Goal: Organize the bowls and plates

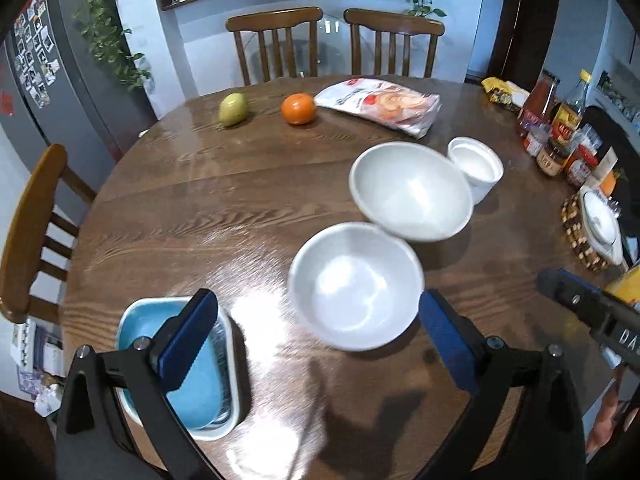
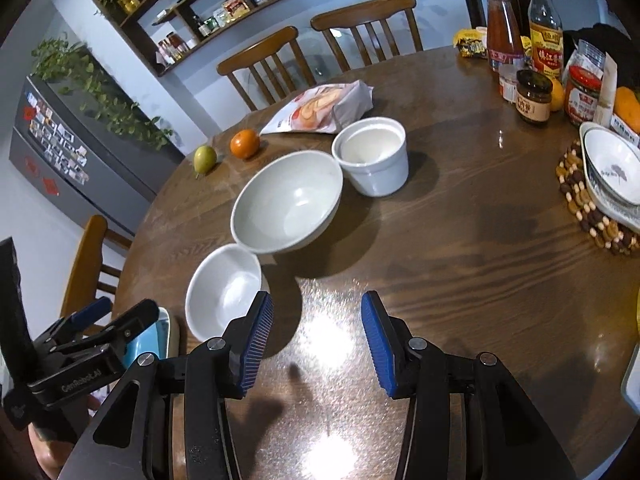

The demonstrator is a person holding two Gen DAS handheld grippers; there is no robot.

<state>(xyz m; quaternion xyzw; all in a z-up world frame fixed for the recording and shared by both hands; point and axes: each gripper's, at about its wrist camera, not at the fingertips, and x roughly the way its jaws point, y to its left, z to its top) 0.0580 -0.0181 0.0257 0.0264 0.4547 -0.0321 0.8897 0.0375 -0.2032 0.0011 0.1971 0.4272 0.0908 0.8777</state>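
Both the left claw (image 1: 316, 336) and the right claw (image 2: 318, 344) hang open and empty above the worktop (image 2: 460, 248), probably approaching the small white bowl (image 2: 224, 292), whose rim touches the larger bowl (image 2: 288, 200), with the ramekin (image 2: 374, 156) just beyond.

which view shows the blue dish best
The left wrist view: the blue dish lies close below the open left gripper, one finger crossing it. The right wrist view shows only a sliver of its rim behind that gripper.
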